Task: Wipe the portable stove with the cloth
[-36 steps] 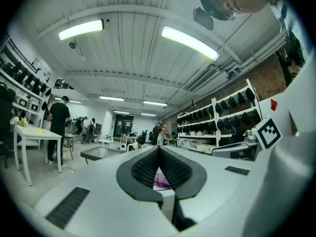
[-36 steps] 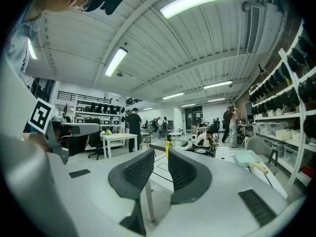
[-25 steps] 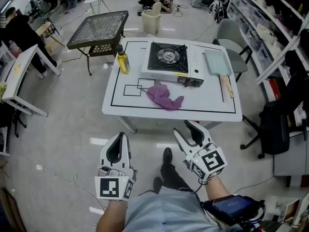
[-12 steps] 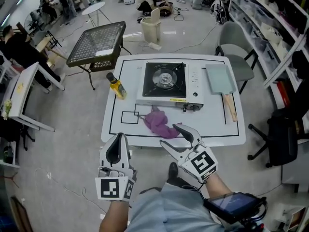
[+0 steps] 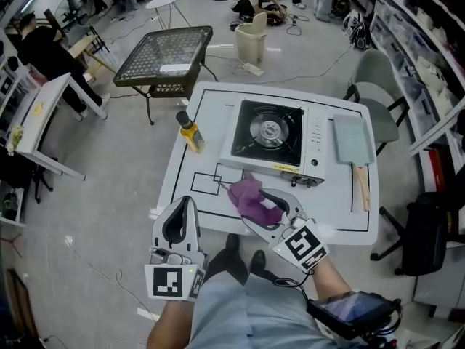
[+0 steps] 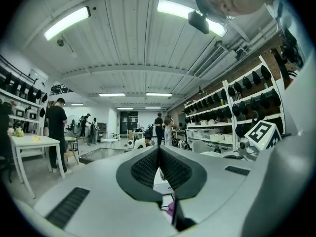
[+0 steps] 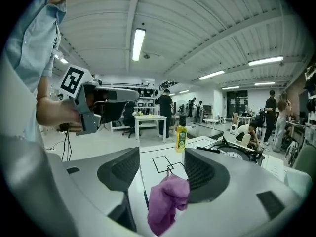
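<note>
Straddling the cloth with jaws just opened wider and pressing nothing, the right gripper faces the stove just beyond.

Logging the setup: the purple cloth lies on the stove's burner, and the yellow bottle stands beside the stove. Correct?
No. The head view shows the purple cloth on the white table, in front of the stove, not on its burner. The yellow bottle does stand beside the stove.
</note>
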Demonstrator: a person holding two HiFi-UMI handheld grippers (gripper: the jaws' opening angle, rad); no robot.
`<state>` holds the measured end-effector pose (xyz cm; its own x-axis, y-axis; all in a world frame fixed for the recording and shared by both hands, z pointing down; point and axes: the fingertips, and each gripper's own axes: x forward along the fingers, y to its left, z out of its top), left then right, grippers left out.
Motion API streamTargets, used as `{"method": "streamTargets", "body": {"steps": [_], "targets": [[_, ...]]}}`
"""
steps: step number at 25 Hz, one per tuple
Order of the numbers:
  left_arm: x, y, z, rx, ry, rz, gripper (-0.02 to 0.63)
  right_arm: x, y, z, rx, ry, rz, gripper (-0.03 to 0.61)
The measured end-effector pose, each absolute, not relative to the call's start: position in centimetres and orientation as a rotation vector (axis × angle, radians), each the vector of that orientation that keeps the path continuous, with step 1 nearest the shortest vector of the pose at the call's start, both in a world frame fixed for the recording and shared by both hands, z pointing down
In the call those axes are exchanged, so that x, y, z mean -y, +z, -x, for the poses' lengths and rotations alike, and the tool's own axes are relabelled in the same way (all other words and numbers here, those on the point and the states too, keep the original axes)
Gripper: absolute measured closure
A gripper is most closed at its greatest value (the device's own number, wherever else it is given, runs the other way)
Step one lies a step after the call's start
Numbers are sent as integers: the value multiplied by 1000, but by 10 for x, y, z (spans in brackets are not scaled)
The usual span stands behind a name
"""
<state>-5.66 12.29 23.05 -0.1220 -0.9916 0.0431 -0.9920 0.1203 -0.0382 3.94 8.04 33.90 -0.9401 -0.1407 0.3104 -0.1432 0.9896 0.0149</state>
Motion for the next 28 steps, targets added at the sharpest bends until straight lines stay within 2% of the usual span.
{"method": "streamTargets", "body": {"steps": [15, 21, 28], "targets": [[-48, 365, 159, 2148, 210, -1940, 595, -13, 513, 16, 2418, 182, -180, 287], [-29, 390, 177, 2072, 177, -1951, 595, -19, 529, 26, 2354, 177, -102, 285], [-22, 409, 157, 1900, 187, -2038, 595, -30, 532, 18, 2324, 133, -104, 288]]}}
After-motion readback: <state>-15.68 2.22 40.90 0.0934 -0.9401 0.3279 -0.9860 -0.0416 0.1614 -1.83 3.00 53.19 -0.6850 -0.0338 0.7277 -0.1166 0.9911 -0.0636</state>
